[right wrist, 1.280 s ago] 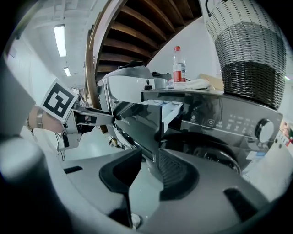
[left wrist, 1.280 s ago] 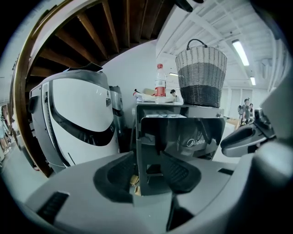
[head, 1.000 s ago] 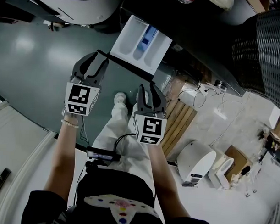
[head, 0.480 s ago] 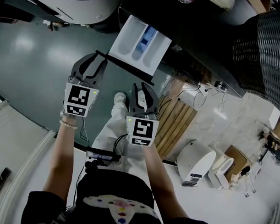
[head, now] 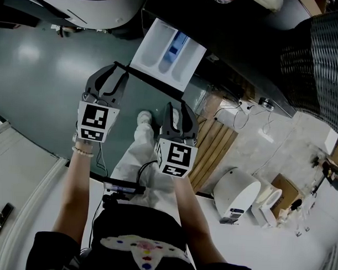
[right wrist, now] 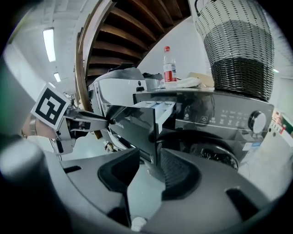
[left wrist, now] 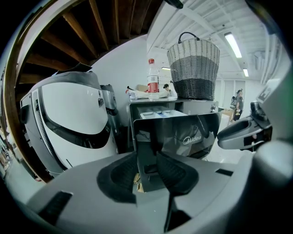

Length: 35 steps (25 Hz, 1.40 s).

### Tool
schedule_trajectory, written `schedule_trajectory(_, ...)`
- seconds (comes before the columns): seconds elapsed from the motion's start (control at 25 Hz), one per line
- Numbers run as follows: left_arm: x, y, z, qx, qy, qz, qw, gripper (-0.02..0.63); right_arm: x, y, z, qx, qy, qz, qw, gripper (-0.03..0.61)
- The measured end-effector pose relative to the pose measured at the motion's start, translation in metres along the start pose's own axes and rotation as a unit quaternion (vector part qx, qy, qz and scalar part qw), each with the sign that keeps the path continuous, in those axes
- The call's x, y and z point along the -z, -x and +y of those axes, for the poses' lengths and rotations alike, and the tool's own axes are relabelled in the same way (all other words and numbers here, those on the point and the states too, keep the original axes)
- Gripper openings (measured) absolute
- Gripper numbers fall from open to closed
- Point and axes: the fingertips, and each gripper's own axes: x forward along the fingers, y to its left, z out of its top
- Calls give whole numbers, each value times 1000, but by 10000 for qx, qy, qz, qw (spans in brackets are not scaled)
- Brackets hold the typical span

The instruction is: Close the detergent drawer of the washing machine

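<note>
the detergent drawer [head: 161, 45] stands pulled out. the left gripper [head: 118, 70], jaws just narrowed yet apart and gripping nothing, faces its front panel [left wrist: 183, 132]. the right gripper [head: 178, 106], jaws just widened, gapes around the panel's edge.

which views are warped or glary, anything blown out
Head view: dim, dark along the top, the white plastic detergent drawer standing out bright. Left gripper view: fisheye with black corners; the glossy dark drawer front mirrors the room. Right gripper view: the two-tone wicker basket bows at the edge, the ceiling strip light blows out.
</note>
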Motion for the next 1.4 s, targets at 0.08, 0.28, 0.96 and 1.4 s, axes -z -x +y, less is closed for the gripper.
schedule_trajectory(0.08,0,0,0,0,7,0,10000,127,-5,-1,1,-41,-62,-82,9999,126)
schedule_trajectory(0.28,0,-1,0,-22,14,21,10000,127,-9,-1,4,-29,-275,-181,9995,126)
schedule_trajectory(0.96,-20,-29,10,-149,11,-63,9999,126,-29,-26,-19,345,-185,-259,9989,100)
schedule_trajectory(1.4,-36,-54,18,-256,63,-120,9996,126,-46,-48,-34,322,-164,-290,9989,100)
